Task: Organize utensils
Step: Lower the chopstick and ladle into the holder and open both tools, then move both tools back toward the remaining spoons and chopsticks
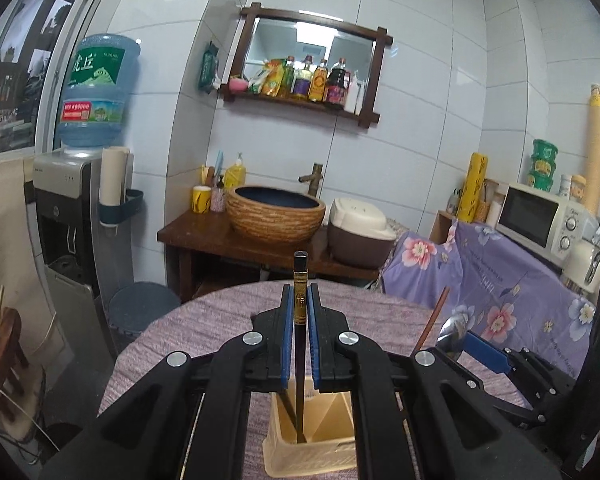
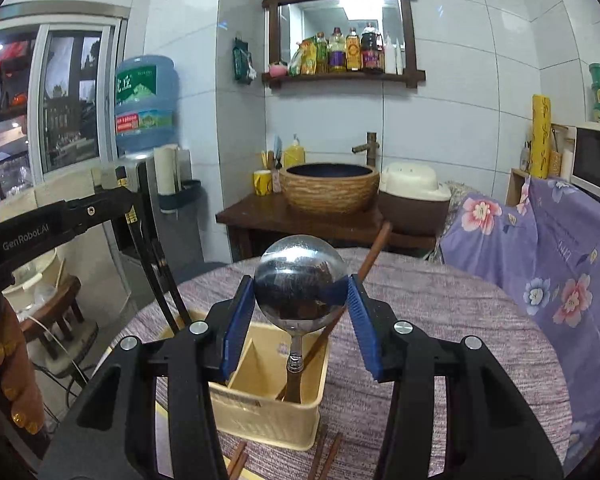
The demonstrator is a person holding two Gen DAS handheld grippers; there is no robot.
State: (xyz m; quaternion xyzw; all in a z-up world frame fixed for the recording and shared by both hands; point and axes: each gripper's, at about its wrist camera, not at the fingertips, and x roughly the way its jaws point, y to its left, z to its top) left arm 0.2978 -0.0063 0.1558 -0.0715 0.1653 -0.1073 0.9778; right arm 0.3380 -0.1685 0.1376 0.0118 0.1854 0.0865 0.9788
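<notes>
- Chopsticks (image 1: 300, 300): dark, thin, stiff sticks with a gold band near the top. The left gripper (image 1: 300, 308) has its jaws pressed together on them, pinching at the banded upper part. They stand upright, lower ends down in a compartment of the holder (image 1: 312, 452). Likely light and smooth; a grip high on the shaft lets the tips swing, so a hold nearer the middle would steady them.
- Ladle (image 2: 300, 284): polished metal bowl, upright, its neck running down to a wooden handle that stands in the holder's right compartment. The right gripper (image 2: 300, 292) has its jaws half spread, one on each side of the round bowl; contact at the pads looks likely but is not certain. Judged heavier, rigid and slippery on the curve; the neck or handle offers a surer hold.
- Holder: cream plastic, divided, standing on the purple-clothed surface (image 2: 440, 320). Probably light, liable to tip.
- Spare chopsticks (image 2: 328, 456): brown, lying on the surface beside the holder.
</notes>
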